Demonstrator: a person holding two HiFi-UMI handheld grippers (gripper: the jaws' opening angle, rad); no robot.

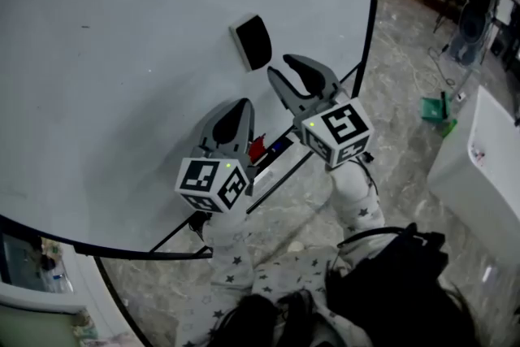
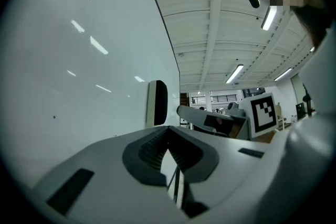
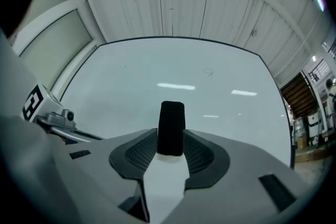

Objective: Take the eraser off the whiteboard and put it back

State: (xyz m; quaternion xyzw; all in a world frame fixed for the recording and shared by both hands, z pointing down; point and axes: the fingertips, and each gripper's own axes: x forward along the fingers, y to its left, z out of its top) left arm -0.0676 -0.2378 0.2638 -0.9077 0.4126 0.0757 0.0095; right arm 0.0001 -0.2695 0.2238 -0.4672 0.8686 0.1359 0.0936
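Board: big white whiteboard (image 1: pixel 122 53) w/ thin black frame, fills left + far side of head view.
Eraser: black block eraser w/ white backing (image 1: pixel 253 42), stuck on board face near its right edge, upright-ish, nothing gripping it.
R jaws: grey two-jaw right gripper (image 1: pixel 280 66), jaws apart, clamped on nothing.
Eraser vs R jaws: head view, eraser lies just beyond the tips, far + left of them, by its near corner, not touching. In right gripper view the eraser (image 3: pixel 171 123) sits dead centre in line w/ the gap, about as wide as the gap, pads flanking its lower part, top sticking out past the tips.
L jaws: left gripper (image 1: pixel 240 106), jaws together at tips, nothing btwn them; nearer + left of right gripper, close to board.
Eraser vs L jaws: left gripper view shows eraser (image 2: pixel 157 103) edge-on, farther along the board, well clear of the tips.
Tray: black rail (image 1: pixel 284 166) under board's near edge, small red thing (image 1: pixel 257 149) on it btwn the grippers; can't tell what.
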